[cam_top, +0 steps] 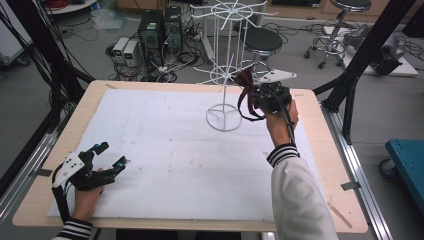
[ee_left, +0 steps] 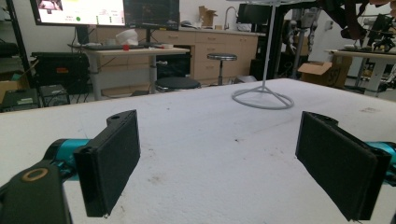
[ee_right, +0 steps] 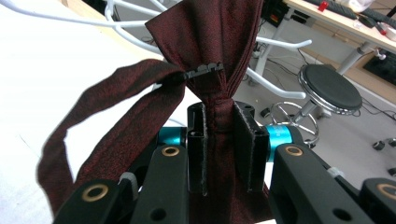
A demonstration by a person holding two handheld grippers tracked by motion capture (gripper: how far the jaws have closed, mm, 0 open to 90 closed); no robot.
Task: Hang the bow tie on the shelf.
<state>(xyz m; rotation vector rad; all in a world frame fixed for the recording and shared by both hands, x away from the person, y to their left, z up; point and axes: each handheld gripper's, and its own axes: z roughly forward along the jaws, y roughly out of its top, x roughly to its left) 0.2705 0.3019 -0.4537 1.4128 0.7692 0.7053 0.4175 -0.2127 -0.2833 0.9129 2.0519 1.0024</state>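
The right gripper [ee_right: 219, 149] has its fingers [ee_right: 197, 147] pinched tight on the gathered middle of a dark red bow tie [ee_right: 210, 56], which it holds up beside the arms of the white wire display rack [cam_top: 227, 65] at the far side of the desk [cam_top: 165, 145]. The tie's neck strap [ee_right: 100, 116] hangs down in a loose loop at the left of the right gripper view. The step in hand looks like hanging the tie on the rack. To do it well, bring the strap loop, not the pinched knot, over the tip of one wire arm [ee_right: 275, 44], keep the grip firm until the strap rests on the wire, and approach slowly so the light rack does not tip. The left gripper [cam_top: 102, 159] rests low near the desk's near left corner, fingers wide apart and holding nothing; it could steady the rack's ring base [ee_left: 263, 99] if needed.
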